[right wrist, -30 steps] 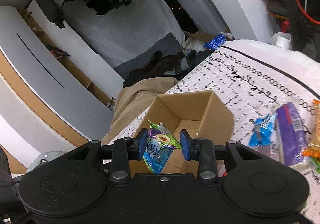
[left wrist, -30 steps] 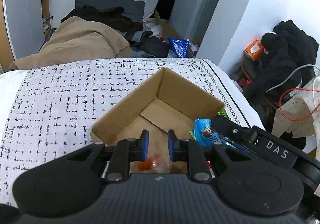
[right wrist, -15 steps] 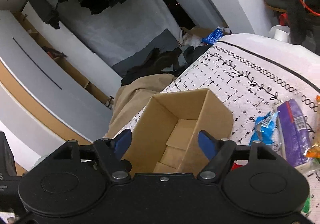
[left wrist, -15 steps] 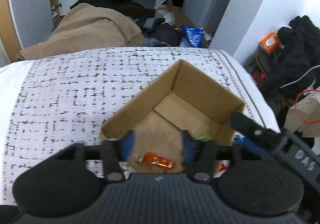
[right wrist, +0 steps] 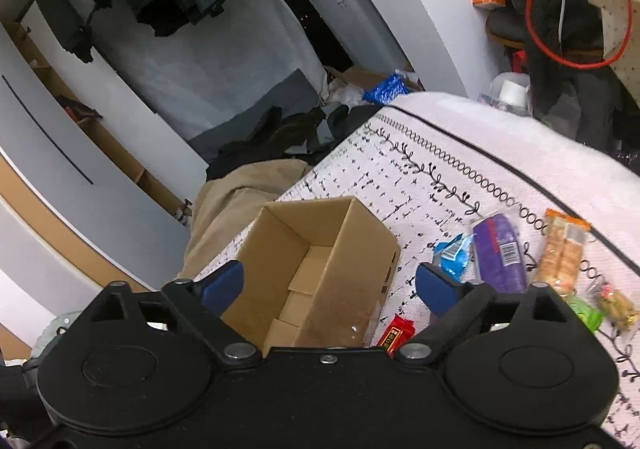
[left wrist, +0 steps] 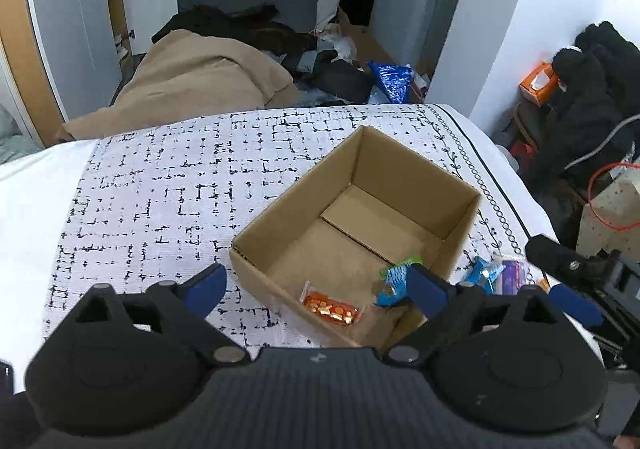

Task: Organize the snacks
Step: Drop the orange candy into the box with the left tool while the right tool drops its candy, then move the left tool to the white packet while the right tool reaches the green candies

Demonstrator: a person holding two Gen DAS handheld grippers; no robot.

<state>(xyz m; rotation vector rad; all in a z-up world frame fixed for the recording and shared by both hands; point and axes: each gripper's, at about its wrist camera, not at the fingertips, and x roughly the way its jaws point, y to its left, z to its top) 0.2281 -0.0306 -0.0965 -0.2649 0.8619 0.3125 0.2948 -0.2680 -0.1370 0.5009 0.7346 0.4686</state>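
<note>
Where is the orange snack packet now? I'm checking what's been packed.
In the left wrist view, the orange snack packet lies inside the cardboard box, near its front wall, left of the blue-green packet.

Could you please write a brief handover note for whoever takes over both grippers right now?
Left gripper: open, empty, above the brown cardboard box.
Right gripper: open, empty, beside the box.
Done: clear packet of orange snacks and blue-green pouch lie in the box.
Left on the patterned white bedspread: small blue packet, purple pack, orange-topped cracker pack, red bar, green packet, small clear snack bag.
</note>
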